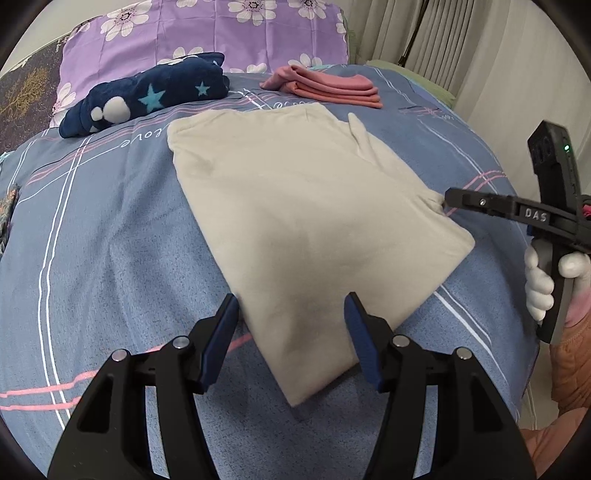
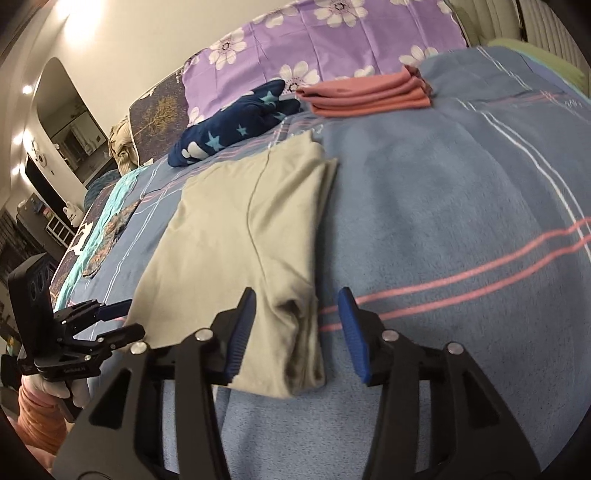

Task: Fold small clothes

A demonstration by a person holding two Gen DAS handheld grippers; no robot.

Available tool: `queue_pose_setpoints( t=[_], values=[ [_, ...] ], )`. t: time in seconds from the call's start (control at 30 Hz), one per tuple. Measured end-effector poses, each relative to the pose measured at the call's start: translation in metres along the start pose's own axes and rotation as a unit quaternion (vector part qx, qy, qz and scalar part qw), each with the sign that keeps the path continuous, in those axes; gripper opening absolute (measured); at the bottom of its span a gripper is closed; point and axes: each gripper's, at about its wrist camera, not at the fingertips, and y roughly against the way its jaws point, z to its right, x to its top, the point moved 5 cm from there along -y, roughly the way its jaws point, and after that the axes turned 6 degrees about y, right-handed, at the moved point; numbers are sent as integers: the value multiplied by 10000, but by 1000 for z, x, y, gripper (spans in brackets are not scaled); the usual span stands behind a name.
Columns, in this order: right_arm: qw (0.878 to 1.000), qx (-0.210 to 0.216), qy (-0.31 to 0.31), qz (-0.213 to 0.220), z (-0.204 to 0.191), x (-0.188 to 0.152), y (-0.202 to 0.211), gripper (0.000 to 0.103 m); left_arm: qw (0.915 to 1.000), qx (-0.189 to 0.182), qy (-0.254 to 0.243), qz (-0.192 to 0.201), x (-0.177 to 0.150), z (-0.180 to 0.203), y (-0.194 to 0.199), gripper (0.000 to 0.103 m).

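Beige garment (image 1: 295, 221) spread flat on the bed (image 1: 110, 240), already folded into a long panel, both sleeves apparently tucked in so only a plain strip remains to be halved. Left gripper (image 1: 291, 317) hovering with fingers spread wide, the near corner of the cloth lying between and just ahead of the blue pads (image 1: 221, 325), not yet pinched; placed there, probably, to take that corner for the next fold. Right gripper (image 2: 297, 325) likewise parted, straddling the opposite near corner, where the stacked layers bunch up thick between the pads (image 2: 242, 332); left pad touching or nearly touching the fabric, right pad over bare sheet, just beside the folded edge. Seen from the left wrist, the right tool's tip (image 1: 458, 199) reaching the cloth's right edge, whether gripping or only grazing hard to tell from that angle; the right wrist view showing the gap plainly wide. Both tools set at one short end, likely so the end can be lifted evenly and carried away from the fingers toward the far edge. Well ahead of the fingers, a pink pile (image 1: 332, 86) neatly folded and set aside, presumably finished; a navy starred piece (image 1: 147, 98) beside it in a loose roll, perhaps waiting its turn. Purple pillow (image 1: 207, 33) beyond both, out of the working area.
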Motion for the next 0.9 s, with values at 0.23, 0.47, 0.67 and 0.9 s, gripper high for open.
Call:
queue_pose_setpoints(
  t=[0.23,0.47,0.67,0.9],
  values=[
    [9992,222,-211,-260,7,13,-20,56,9951,-389,891,171,29,-44,-9,60],
    [9954,648,-253,-654,13,40,-63,58,9825,-1128,1478,-56,51,-64,-42,60],
    [9864,1356,-334,-862,17,76,-108,52,9776,-1551,1388,-325,83,-62,-74,60],
    [9934,973,-240,-558,7,101,-123,18,9916,-982,834,-146,110,-52,-85,19]
  ],
)
